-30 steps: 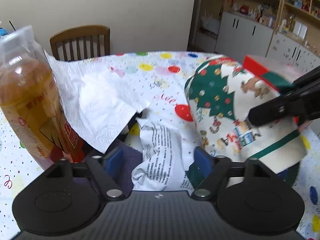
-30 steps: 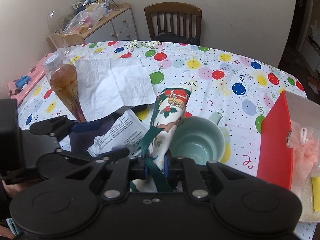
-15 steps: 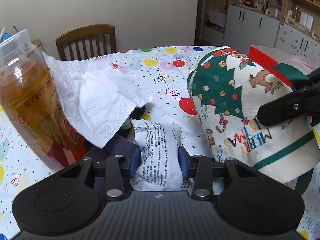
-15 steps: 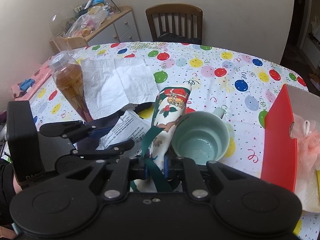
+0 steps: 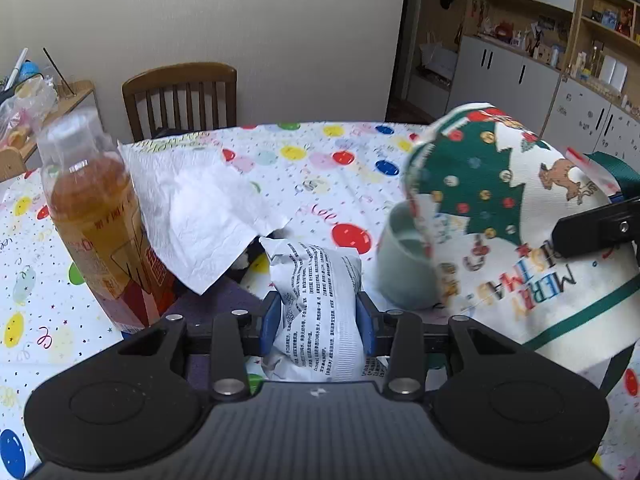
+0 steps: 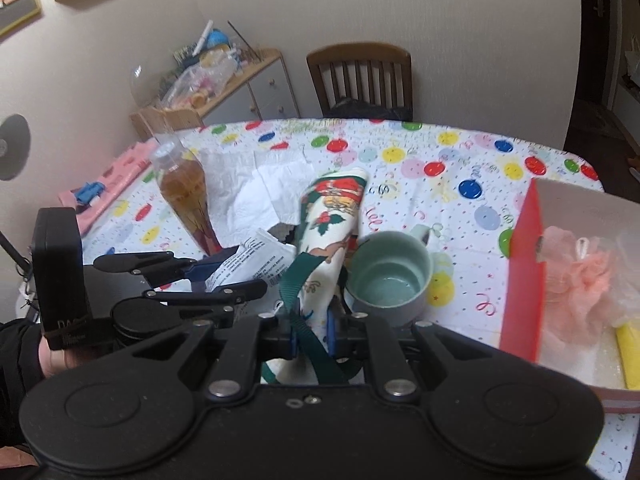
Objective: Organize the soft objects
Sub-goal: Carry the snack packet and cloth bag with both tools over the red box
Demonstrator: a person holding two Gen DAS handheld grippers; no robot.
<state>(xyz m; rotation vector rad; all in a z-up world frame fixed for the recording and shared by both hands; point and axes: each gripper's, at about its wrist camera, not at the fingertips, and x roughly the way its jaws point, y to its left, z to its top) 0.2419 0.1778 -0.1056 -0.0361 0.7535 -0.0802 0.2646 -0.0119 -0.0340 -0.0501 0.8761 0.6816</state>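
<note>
From the left wrist, the left gripper, wide apart a second ago, has closed its blue pads onto the white printed packet, now pinched and lifted slightly beside the tea bottle. From the right wrist, the right gripper stays nearly closed on the Christmas cloth bag, which has risen further, next to the green mug and left of the red box.

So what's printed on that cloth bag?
The cloth bag is white with a green Christmas tree, reindeer and "Merry Christmas"; clearest in the left wrist view.
</note>
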